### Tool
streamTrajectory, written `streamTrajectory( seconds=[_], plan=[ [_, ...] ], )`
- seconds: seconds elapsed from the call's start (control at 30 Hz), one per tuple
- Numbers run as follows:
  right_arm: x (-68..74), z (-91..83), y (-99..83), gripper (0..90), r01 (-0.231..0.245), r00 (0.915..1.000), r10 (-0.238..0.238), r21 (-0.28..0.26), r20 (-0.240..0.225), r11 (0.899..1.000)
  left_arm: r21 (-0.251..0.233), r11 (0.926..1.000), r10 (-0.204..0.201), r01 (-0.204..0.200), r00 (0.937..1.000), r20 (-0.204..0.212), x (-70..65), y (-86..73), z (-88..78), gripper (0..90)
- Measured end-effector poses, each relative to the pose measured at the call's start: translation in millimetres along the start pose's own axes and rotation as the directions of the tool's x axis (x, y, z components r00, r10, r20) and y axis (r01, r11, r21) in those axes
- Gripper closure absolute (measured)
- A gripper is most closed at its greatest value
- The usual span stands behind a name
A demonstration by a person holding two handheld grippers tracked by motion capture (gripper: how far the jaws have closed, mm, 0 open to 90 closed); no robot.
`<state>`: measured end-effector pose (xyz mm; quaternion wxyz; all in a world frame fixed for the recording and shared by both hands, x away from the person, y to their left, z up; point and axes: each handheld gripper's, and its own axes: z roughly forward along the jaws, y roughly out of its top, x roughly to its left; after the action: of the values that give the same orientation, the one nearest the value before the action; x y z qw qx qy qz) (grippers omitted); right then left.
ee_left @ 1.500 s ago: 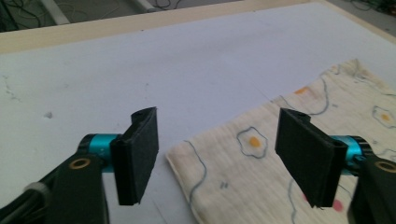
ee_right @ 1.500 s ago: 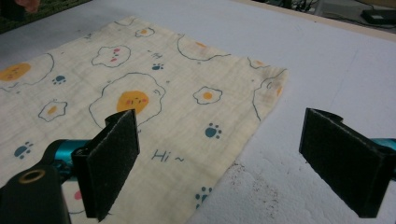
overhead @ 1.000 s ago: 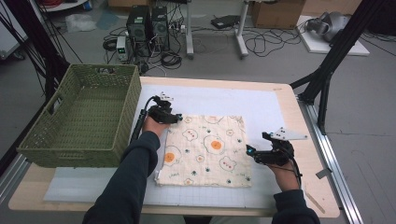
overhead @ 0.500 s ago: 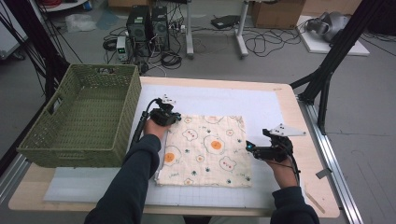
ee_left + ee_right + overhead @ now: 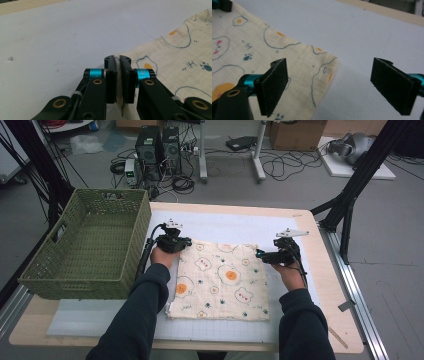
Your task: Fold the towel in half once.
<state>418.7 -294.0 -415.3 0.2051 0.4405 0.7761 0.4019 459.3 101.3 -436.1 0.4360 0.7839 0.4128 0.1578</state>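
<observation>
Left tool (image 5: 117, 75) pinches a corner of the cream, egg-printed cloth (image 5: 222, 282) — right tool (image 5: 329, 87) gapes wide, just narrowing, over another corner.

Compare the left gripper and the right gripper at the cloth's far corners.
The left gripper is shut, its fingers pinching the far left corner of the cloth; the right gripper is open, and its jaws have just been closing slightly. The right's corner lies flat between its fingers, not yet pinched, while the left's is bunched up in the pinch. Both sit low at the cloth's far edge.
</observation>
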Motion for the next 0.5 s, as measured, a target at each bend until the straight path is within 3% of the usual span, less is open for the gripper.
streamTrajectory(
  seconds=[0.2,0.3,0.43,0.5],
  plan=[
    [-11.7,29.4,-3.8,27.6,-0.035,0.9993,0.033,0.079,0.020,0.996,0.003,1.0000,0.001,-0.001,1.0000,-0.005,1.8,0.6,-3.2,83.9],
    [-10.8,37.7,0.3,34.0,-0.031,0.9995,0.031,0.074,0.009,0.997,0.010,0.9998,0.015,-0.015,0.9999,-0.002,0.7,0.8,-3.8,83.8],
    [-2.1,53.2,12.7,43.3,0.023,0.9996,-0.022,0.103,-0.015,0.994,0.017,0.9997,0.017,-0.017,0.9998,-0.001,-0.9,0.6,-2.9,83.8],
    [4.0,58.8,15.9,54.8,0.060,0.9982,-0.061,0.126,0.004,0.990,0.017,0.9997,0.018,-0.018,0.9998,0.000,-0.8,0.5,-2.8,83.8]
  ],
)
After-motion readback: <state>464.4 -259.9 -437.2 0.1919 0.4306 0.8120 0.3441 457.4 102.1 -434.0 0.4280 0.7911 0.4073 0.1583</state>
